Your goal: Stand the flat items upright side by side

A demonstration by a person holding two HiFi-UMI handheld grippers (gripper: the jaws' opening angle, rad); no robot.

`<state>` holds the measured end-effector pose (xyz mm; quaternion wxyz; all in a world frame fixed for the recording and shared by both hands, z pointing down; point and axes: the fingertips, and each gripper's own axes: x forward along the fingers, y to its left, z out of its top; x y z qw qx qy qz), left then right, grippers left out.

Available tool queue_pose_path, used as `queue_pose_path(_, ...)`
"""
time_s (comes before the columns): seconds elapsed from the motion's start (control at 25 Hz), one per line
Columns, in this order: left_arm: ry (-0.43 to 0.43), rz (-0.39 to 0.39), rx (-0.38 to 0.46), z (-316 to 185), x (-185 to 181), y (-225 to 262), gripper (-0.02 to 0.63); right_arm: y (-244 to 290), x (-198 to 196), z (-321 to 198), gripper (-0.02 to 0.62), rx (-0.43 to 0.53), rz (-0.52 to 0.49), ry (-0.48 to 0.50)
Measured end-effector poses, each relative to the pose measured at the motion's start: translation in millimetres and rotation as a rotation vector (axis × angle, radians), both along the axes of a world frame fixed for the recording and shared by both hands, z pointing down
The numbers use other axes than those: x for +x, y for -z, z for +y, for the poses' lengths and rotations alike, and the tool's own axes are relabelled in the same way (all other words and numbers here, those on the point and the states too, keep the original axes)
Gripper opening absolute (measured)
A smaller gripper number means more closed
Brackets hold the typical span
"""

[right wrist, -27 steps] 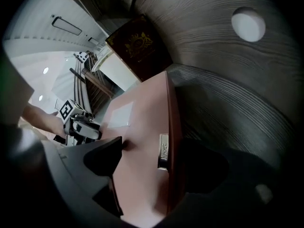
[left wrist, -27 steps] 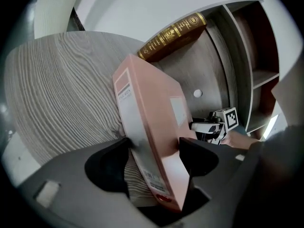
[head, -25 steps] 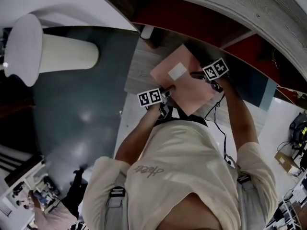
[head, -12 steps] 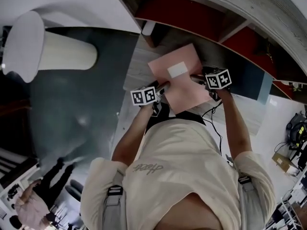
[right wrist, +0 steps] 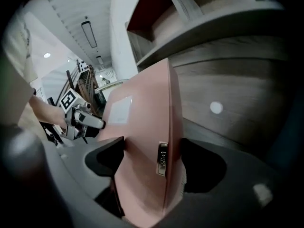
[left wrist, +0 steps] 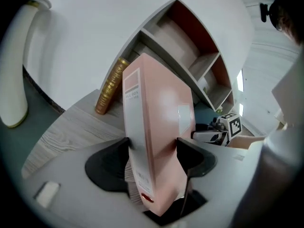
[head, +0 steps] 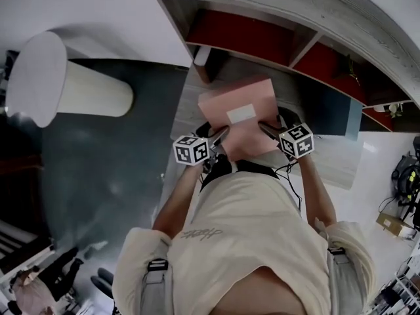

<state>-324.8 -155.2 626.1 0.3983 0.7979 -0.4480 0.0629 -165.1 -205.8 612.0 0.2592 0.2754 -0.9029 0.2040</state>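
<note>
A pink binder with a white label is held in the air between both grippers, above a pale wooden ledge. My left gripper is shut on its white spine end, with both pads pressed against the binder's sides. My right gripper is shut on the opposite edge, where a small metal clasp shows between the pads. In the right gripper view the binder fills the gap between the jaws. A gold-spined book stands leaning at the foot of the shelf unit.
The shelf unit has red-backed compartments and curves across the top of the head view. A tall white cylinder stands on the dark floor at the left. My torso and arms fill the lower part of the head view.
Both grippers have drawn the pink binder nearer to my body, and it has turned from a diamond angle to nearly level. The left jaws have closed a little on it.
</note>
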Motion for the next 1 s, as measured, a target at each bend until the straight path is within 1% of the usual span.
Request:
queue_pose_path(0.16,-0.016,-0.030,0.093,-5,4,31,0.321,22,6,2,0.377,0.119,0.027,-0.002)
queue_pose_path(0.32,-0.048,-0.085,0.212,-10,10,55,0.325,27,15,-2,0.374,0.208,0.067,-0.012)
queue_pose_path(0.4,-0.076,-0.090,0.250,-10,15,61,0.325,20,20,-4,0.374,0.212,0.093,-0.013)
queue_pose_path(0.56,-0.138,-0.087,0.297,-6,28,65,0.325,8,35,-2,0.374,0.200,0.147,-0.036)
queue_pose_path(0.68,-0.158,-0.133,0.338,-5,35,63,0.331,3,43,3,0.374,0.228,0.163,-0.061)
queue_pose_path(0.72,-0.159,-0.155,0.354,-6,35,61,0.343,3,44,4,0.371,0.236,0.163,-0.067)
queue_pose_path(0.8,-0.168,-0.173,0.382,-9,36,59,0.409,2,45,7,0.371,0.243,0.168,-0.077)
queue_pose_path(0.88,-0.207,-0.165,0.412,-11,38,58,0.429,2,45,9,0.370,0.237,0.170,-0.095)
queue_pose_path(1.0,-0.300,-0.164,0.463,-18,42,60,0.445,1,48,10,0.351,0.222,0.167,-0.137)
